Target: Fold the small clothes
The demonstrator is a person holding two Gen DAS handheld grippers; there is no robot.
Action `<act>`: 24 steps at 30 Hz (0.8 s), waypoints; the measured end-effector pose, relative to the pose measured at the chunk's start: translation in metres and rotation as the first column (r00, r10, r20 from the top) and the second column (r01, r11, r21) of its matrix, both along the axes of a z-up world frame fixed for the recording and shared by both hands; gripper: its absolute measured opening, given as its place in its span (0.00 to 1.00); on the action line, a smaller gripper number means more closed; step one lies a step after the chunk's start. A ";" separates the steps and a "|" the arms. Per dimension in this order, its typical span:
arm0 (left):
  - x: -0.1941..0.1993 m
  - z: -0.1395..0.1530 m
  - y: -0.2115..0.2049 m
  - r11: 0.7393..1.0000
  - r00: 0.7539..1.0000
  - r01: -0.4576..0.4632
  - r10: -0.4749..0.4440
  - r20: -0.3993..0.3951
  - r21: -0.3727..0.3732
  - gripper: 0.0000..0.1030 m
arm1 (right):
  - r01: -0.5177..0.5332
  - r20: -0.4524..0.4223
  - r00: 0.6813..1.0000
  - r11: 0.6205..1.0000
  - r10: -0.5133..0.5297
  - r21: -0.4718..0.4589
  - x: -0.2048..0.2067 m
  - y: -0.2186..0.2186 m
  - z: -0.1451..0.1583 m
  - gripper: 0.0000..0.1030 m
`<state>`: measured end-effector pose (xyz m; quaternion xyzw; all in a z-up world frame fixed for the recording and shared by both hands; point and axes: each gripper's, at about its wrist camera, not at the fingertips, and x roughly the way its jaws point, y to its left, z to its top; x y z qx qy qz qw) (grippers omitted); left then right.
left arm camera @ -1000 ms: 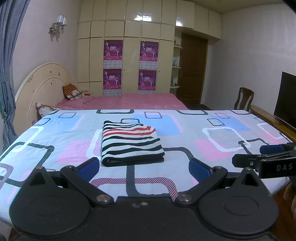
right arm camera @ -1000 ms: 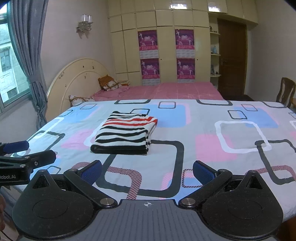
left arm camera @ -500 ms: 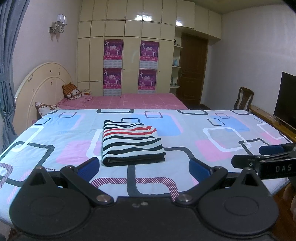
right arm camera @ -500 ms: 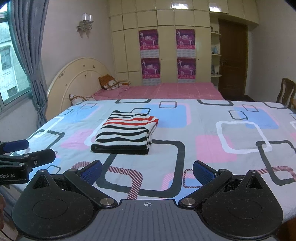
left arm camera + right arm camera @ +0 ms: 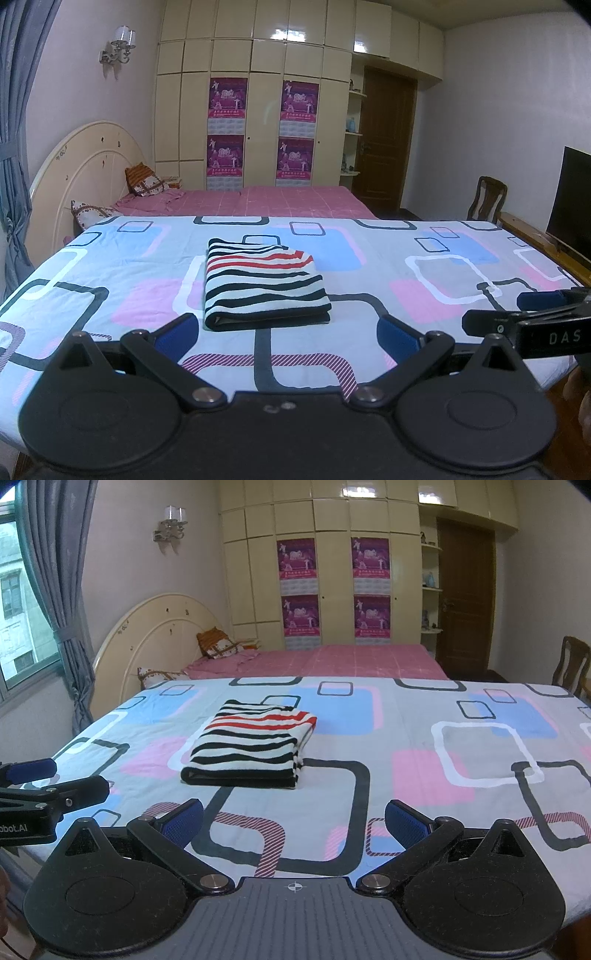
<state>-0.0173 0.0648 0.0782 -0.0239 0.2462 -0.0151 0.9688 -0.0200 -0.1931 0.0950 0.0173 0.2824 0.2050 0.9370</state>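
Left wrist view: left gripper, black w/ blue pads, jaws spread wide, holding nothing. Just ahead of it, apart from the pads, lies the folded black, white and red striped cloth garment, a neat rectangle on the bedspread printed w/ pink, blue and black squares. Off to its right side, the right gripper pokes in.

Right wrist view: right gripper also wide open, empty. The striped garment sits ahead and to its left, well apart; its right edge shows loose layers.

Judgement: fold looks finished. Risk now is a careless pass: a pad catching the thick near edge or those loose layers would drag the stack open or skew it across the sheet.
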 end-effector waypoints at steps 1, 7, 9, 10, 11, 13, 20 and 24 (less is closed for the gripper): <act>0.000 0.000 0.000 1.000 1.000 0.000 0.000 0.001 0.001 1.00 | -0.001 0.000 1.000 1.000 0.001 0.000 0.001 -0.001 0.000 1.00; 0.001 0.000 0.001 1.000 1.000 -0.009 0.009 -0.002 0.011 1.00 | -0.006 0.002 1.000 1.000 0.006 0.002 0.002 -0.002 -0.002 1.00; 0.000 0.000 0.001 1.000 1.000 -0.009 0.009 -0.002 0.010 1.00 | -0.007 0.001 1.000 1.000 0.007 0.003 0.003 -0.002 -0.003 1.00; 0.001 0.000 0.001 1.000 1.000 -0.010 0.010 -0.002 0.009 1.00 | -0.007 0.001 1.000 1.000 0.007 0.002 0.003 -0.003 -0.003 1.00; 0.001 0.000 0.001 1.000 1.000 -0.010 0.010 -0.001 0.007 1.00 | -0.008 0.002 1.000 1.000 0.008 0.001 0.003 -0.003 -0.003 1.00; 0.001 0.000 0.002 1.000 1.000 -0.010 0.010 -0.001 0.007 1.00 | -0.007 0.002 1.000 1.000 0.007 0.002 0.003 -0.002 -0.003 1.00; 0.001 -0.001 0.002 1.000 1.000 -0.011 0.011 0.001 0.009 1.00 | 0.009 0.006 1.000 1.000 -0.009 0.004 0.005 -0.005 -0.004 1.00; 0.001 -0.001 0.002 1.000 1.000 -0.010 0.010 -0.001 0.013 1.00 | 0.011 0.008 1.000 1.000 -0.011 0.009 0.005 -0.008 -0.004 1.00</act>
